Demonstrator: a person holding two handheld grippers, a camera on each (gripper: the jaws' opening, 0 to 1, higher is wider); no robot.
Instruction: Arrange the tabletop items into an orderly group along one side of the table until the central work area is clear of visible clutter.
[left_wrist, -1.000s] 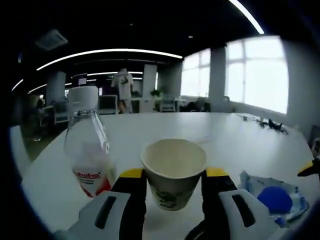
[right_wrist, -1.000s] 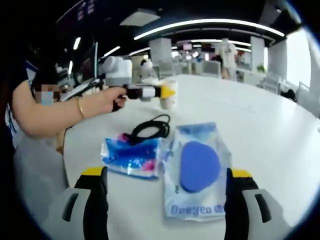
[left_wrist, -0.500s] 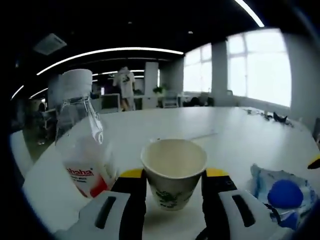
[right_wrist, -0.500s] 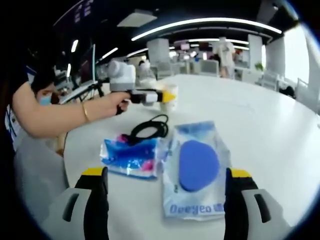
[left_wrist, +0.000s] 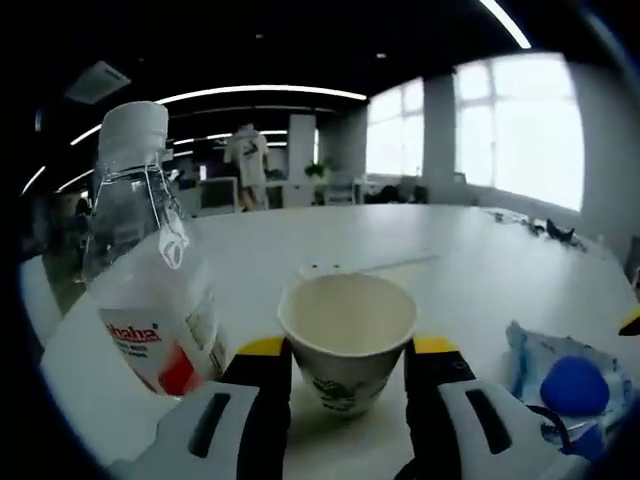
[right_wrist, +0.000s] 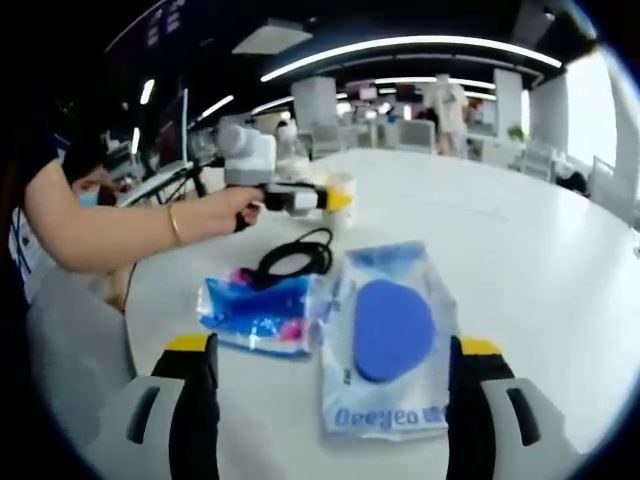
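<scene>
A white paper cup (left_wrist: 346, 318) stands between the yellow-tipped jaws of my left gripper (left_wrist: 347, 352), which is shut on it, just over the white table (left_wrist: 470, 270). A clear plastic bottle (left_wrist: 140, 290) with a white cap and a red label rises close on its left. My right gripper (right_wrist: 330, 395) is open low over the table, its jaws either side of a clear pouch with a blue sponge (right_wrist: 390, 335). Beyond the pouch, a person's hand holds the left gripper (right_wrist: 300, 198) with the cup (right_wrist: 340, 183).
A small blue and pink packet (right_wrist: 258, 312) lies left of the sponge pouch (left_wrist: 565, 385), with a coiled black cable (right_wrist: 295, 258) behind it. The person's arm (right_wrist: 120, 235) reaches in from the left. Bare white table stretches right and far. Office desks and chairs stand beyond.
My left gripper has carried the cup nearer to the bottle, which now looms larger at the left. The right gripper has barely moved.
</scene>
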